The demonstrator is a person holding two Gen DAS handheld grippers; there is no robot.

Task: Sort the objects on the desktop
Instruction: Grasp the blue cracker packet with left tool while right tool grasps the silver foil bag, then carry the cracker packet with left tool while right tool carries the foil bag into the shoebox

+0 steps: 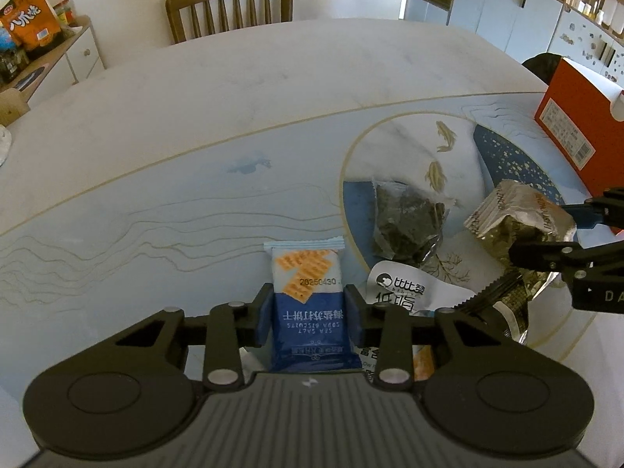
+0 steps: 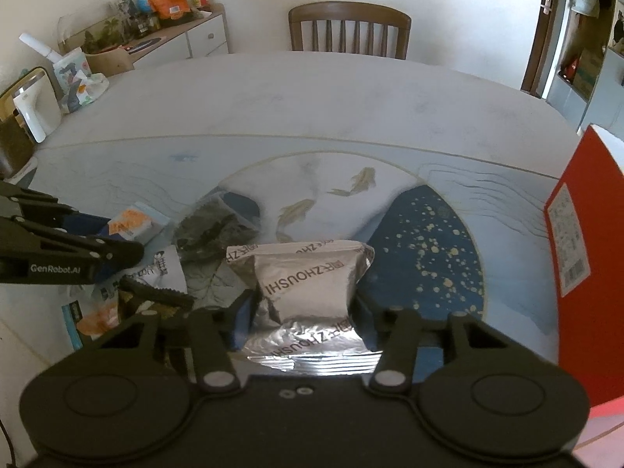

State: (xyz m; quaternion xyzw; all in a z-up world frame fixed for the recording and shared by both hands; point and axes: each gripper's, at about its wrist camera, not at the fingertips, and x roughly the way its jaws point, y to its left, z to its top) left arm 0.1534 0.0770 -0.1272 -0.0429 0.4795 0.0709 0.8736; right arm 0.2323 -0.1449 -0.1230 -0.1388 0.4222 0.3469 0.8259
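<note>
A blue-and-white soda biscuit packet lies on the patterned table, and my left gripper is shut on its lower half, a pad pressing each side. A crumpled silver foil snack packet sits between the fingers of my right gripper, whose pads press its two sides. From the left wrist view the right gripper comes in from the right edge around the silver packet. In the right wrist view the left gripper reaches in from the left at the biscuit packet.
A dark seaweed packet and a white printed pouch lie between the two grippers, with more wrappers nearby. A red box stands at the table's right edge. A wooden chair is at the far side, and a sideboard with snacks at the left.
</note>
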